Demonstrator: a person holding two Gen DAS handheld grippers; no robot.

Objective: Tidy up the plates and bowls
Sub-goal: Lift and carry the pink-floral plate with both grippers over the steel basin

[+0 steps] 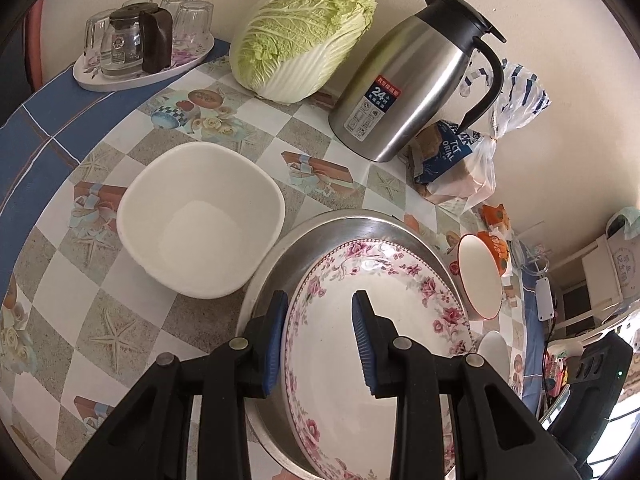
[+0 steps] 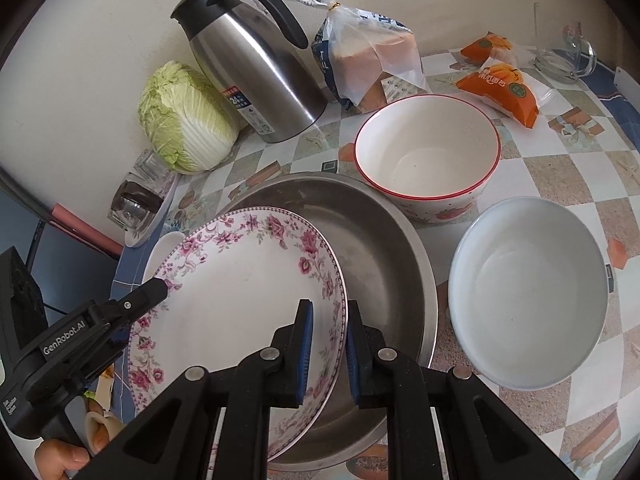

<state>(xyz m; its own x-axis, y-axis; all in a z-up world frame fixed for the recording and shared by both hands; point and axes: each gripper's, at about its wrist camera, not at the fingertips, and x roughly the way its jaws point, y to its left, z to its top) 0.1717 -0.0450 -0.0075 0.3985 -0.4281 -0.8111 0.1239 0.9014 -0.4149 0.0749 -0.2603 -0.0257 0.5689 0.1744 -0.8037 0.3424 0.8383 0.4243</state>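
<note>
A floral-rimmed plate (image 1: 376, 320) (image 2: 240, 292) is held over a steel basin (image 1: 320, 232) (image 2: 372, 240). My left gripper (image 1: 320, 316) straddles the plate's left rim with a wide gap, jaws open; it also shows in the right wrist view (image 2: 158, 286) at that rim. My right gripper (image 2: 326, 328) is shut on the plate's right rim. A white square bowl (image 1: 200, 220) sits left of the basin. A red-rimmed bowl (image 2: 428, 152) (image 1: 480, 276) and a pale round bowl (image 2: 528, 292) sit to its right.
A steel thermos jug (image 1: 404, 84) (image 2: 256, 72), a napa cabbage (image 1: 304, 32) (image 2: 184, 120), a bread bag (image 1: 456, 164) (image 2: 372, 60) and orange snack packs (image 2: 504, 88) stand along the wall. A tray of glasses (image 1: 144, 44) is at the far left.
</note>
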